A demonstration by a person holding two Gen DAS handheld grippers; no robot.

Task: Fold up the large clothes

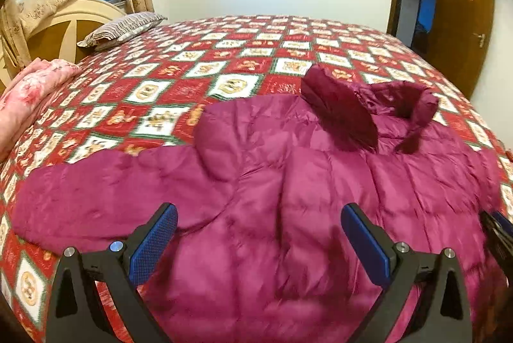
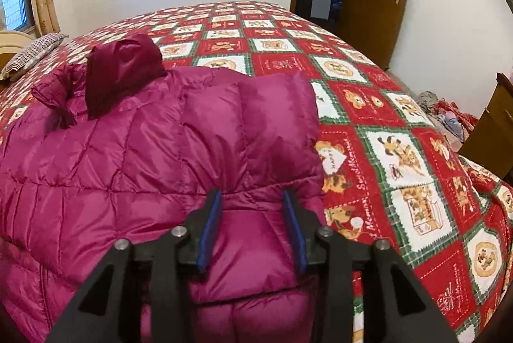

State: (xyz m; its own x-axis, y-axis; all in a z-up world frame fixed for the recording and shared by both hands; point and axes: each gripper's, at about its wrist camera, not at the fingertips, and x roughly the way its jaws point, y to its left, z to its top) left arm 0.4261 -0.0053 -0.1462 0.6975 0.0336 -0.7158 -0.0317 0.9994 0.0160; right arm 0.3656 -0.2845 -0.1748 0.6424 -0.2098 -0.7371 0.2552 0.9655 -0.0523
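Hovering over the jacket (image 1: 288,182), the left gripper (image 1: 259,243) is gaping wide, empty. The right gripper (image 2: 253,227) is straddling the folded sleeve (image 2: 256,131), jaws half-open; whether they are pinching it, I cannot tell.

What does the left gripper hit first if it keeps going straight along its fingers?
Most likely the magenta puffer jacket: the left gripper stands open above the jacket's quilted body, nothing between. How far off is unclear.
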